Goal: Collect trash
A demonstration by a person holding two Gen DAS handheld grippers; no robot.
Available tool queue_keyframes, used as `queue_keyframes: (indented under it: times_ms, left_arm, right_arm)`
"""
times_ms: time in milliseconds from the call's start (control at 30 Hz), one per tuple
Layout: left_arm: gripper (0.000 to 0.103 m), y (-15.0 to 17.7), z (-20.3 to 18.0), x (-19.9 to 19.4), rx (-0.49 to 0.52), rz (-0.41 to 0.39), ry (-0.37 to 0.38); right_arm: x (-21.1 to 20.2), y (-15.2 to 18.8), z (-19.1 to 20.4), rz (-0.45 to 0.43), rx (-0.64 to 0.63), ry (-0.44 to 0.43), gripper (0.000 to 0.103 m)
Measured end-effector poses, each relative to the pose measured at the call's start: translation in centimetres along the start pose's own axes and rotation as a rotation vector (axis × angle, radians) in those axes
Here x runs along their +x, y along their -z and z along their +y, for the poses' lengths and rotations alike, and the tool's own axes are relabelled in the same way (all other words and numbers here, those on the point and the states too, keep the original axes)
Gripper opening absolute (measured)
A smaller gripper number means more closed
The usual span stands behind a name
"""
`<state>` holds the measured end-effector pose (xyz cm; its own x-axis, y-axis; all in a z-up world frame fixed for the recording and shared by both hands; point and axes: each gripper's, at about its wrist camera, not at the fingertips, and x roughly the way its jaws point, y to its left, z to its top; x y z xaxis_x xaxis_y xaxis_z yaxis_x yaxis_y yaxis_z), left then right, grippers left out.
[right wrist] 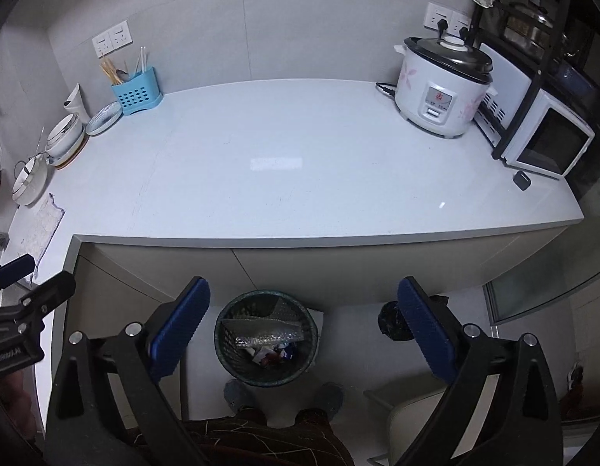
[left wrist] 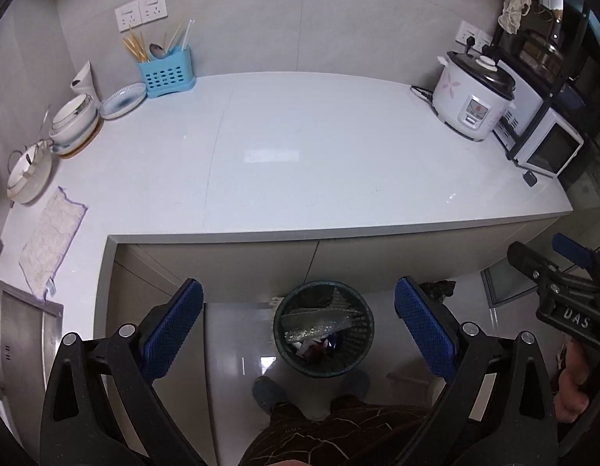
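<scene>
Two grippers are hanging side by side above the floor, both with jaws spread wide and gripping nothing. The left gripper (left wrist: 299,324) is showing ribbed blue rubber pads (left wrist: 171,332) on black hinged arms, and the right gripper (right wrist: 303,324) is wearing the same dimpled pads (right wrist: 424,332).

Between each pair of fingers, down on the glossy pale floor, a round dark mesh bin (left wrist: 323,328) is sitting near the cabinet front. Trash (left wrist: 319,322) is lying inside it: a crinkled, silvery, shiny wrapper across the top, with small red, white and blue scraps beneath. A black crumpled bag (right wrist: 391,320) is resting on the floor just right of the bin. Below, the person's dark patterned trousers (left wrist: 339,431) and grey slippers (left wrist: 267,392) are standing near the bin.

Farther out, a smooth white counter (left wrist: 300,163) is stretching across, its middle bare. On the far right, a rounded white rice cooker (left wrist: 473,97) with a black lid is sitting beside a boxy white oven (left wrist: 548,147). On the far left, a perforated blue plastic holder (left wrist: 166,73) is carrying chopsticks, next to stacked ceramic bowls (left wrist: 74,120) and a quilted cloth (left wrist: 51,240).
</scene>
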<state>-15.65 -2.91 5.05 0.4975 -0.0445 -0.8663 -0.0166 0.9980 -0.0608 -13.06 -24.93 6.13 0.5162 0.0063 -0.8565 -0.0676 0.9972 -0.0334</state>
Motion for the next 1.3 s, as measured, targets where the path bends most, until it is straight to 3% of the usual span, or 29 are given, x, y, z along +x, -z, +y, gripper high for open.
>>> queue_keyframes:
  times_ms: [1300]
  left_arm:
    - [0.097, -0.6, 0.5, 2.3, -0.047, 0.044, -0.003]
  right_arm:
    - [1.7, -1.1, 0.3, 0.035, -0.009, 0.013, 0.093]
